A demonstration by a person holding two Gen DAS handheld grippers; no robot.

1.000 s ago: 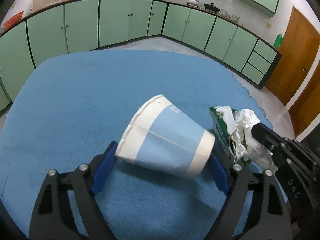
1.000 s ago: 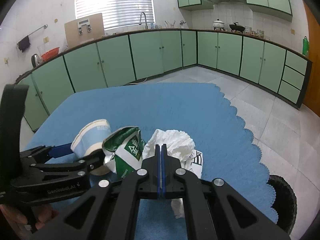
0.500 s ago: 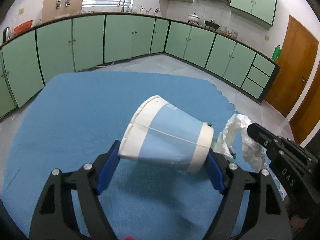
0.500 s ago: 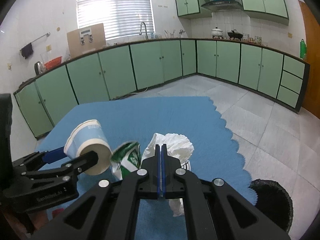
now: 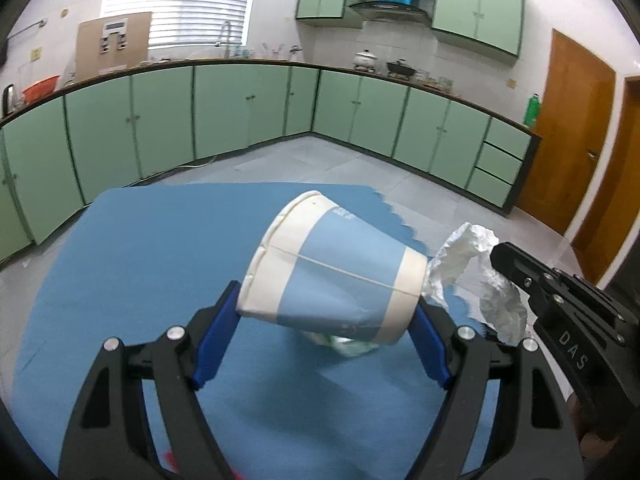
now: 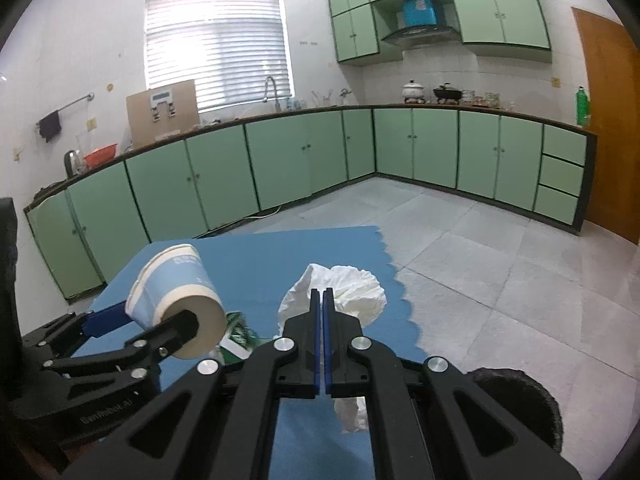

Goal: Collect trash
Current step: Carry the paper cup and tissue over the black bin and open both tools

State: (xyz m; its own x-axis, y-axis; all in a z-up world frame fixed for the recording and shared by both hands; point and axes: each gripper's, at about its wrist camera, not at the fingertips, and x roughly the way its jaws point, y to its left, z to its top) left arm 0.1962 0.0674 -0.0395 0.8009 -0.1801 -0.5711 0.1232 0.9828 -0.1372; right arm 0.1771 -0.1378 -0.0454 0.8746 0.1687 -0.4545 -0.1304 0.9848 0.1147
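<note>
Both hands full rn: left gripper is clamped across a blue/white paper cup, held sideways in the air above the blue mat, and the right gripper is pinched tight on a crumpled tissue, just right of the cup. Green carton looks like it's still down on the mat under the cup, partly hidden. Bin is on the floor off the mat's right edge. Biggest risk imo: cup's only squeezed rim-to-base, thin paper, so it could buckle or pop out w/ any quick swing. Tissue hangs loose below the fingers, might snag or tear free. Text: "DAS" on the right gripper; left gripper has lettering too blurry to read, same w/ the small print on the cup.
</note>
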